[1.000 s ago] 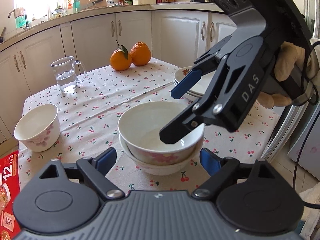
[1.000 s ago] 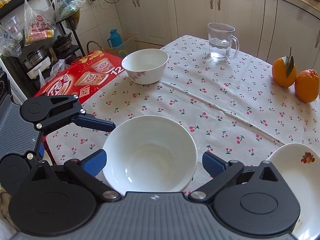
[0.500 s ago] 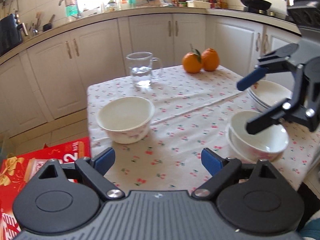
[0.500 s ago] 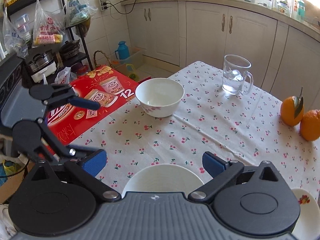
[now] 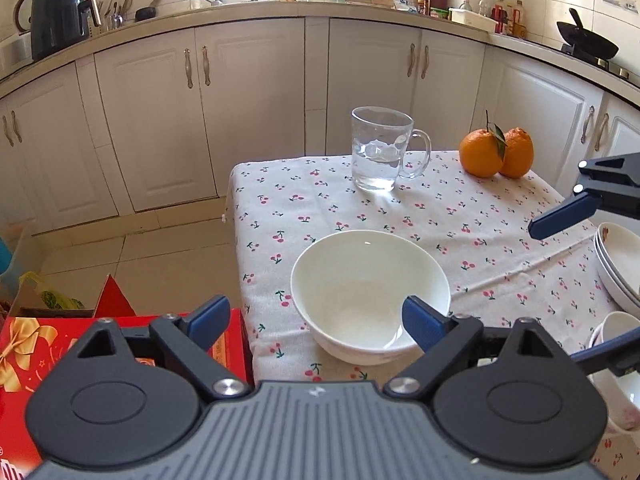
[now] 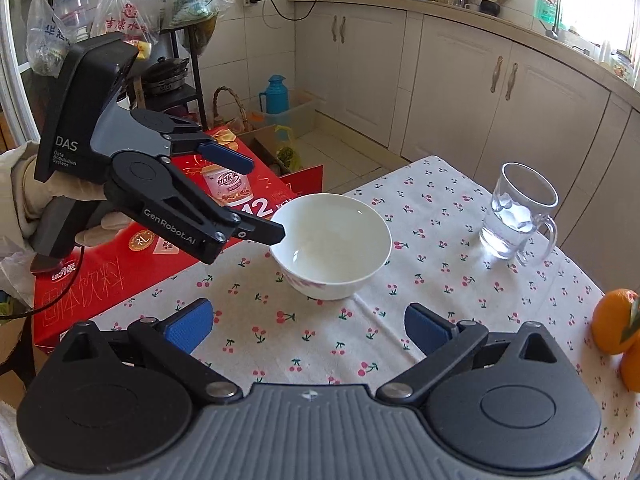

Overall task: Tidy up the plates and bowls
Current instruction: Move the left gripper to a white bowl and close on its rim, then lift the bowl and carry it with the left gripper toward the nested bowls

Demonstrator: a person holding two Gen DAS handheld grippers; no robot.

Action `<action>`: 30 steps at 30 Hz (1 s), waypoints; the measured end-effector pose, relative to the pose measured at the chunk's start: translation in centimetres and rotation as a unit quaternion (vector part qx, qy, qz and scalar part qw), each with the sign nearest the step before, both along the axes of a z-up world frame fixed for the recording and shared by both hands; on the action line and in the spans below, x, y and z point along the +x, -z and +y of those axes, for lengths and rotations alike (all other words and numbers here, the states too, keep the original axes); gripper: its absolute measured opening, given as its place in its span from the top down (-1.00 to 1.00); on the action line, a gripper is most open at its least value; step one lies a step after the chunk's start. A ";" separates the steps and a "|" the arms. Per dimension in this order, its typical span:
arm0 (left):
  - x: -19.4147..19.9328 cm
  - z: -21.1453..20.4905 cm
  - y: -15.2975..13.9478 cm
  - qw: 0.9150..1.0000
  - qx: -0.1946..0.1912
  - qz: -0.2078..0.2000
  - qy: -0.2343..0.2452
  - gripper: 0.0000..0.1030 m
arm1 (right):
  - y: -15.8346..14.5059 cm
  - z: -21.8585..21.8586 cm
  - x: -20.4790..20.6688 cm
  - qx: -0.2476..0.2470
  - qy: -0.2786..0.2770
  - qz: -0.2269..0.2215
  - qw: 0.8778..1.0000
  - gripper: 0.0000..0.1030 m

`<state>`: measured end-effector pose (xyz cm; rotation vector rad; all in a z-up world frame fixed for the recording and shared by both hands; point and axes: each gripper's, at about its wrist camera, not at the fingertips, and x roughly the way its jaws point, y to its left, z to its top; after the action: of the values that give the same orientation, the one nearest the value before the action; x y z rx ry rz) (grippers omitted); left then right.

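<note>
A lone white bowl (image 5: pixel 370 294) with a pink flower band stands near the table's left edge; it also shows in the right wrist view (image 6: pixel 331 246). My left gripper (image 5: pixel 316 322) is open, its right finger over the bowl's near rim; the right wrist view shows it (image 6: pixel 262 200) open at the bowl's left rim. My right gripper (image 6: pixel 306 326) is open and empty, held back above the cloth. Stacked bowls (image 5: pixel 618 356) and stacked plates (image 5: pixel 620 264) sit at the right edge.
A glass mug of water (image 5: pixel 380 154) and two oranges (image 5: pixel 496 152) stand at the far side of the cherry-print tablecloth (image 5: pixel 440 220). A red drinks carton (image 6: pixel 132 248) lies beside the table's left edge. White cabinets run behind.
My left gripper swung left from the stacked bowls to the lone bowl and closed in on it. My right gripper pulled back from the stack and turned toward the lone bowl.
</note>
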<state>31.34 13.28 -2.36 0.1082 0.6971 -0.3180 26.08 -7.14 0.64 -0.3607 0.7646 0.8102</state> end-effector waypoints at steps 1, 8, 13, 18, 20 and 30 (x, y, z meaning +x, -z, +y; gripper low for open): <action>0.4 0.0 0.1 1.000 -0.003 0.002 0.001 -0.80 | 0.2 0.2 0.5 -0.001 -0.002 0.000 1.000 -1.00; 2.4 -0.8 1.1 1.000 0.003 0.012 0.020 -0.79 | 1.8 1.4 3.4 -0.017 -0.020 0.007 1.000 -1.00; 3.5 -1.0 1.6 0.999 -0.007 0.022 0.029 -0.73 | 3.1 2.2 4.8 -0.023 -0.040 0.020 0.999 -0.99; 4.0 -1.3 2.0 0.999 -0.015 0.028 0.036 -0.58 | 4.1 2.7 6.1 -0.027 -0.048 0.034 0.998 -0.82; 4.2 -1.5 2.0 0.999 -0.014 0.028 0.039 -0.57 | 4.5 2.8 6.6 -0.027 -0.050 0.042 0.998 -0.75; 4.8 -1.4 2.3 0.998 -0.021 0.040 0.047 -0.31 | 5.1 3.3 6.8 -0.030 -0.062 0.042 0.997 -0.42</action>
<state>36.19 11.92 -4.71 0.0879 0.7651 -0.4287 32.91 -3.86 -4.48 -0.4343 0.8526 0.9249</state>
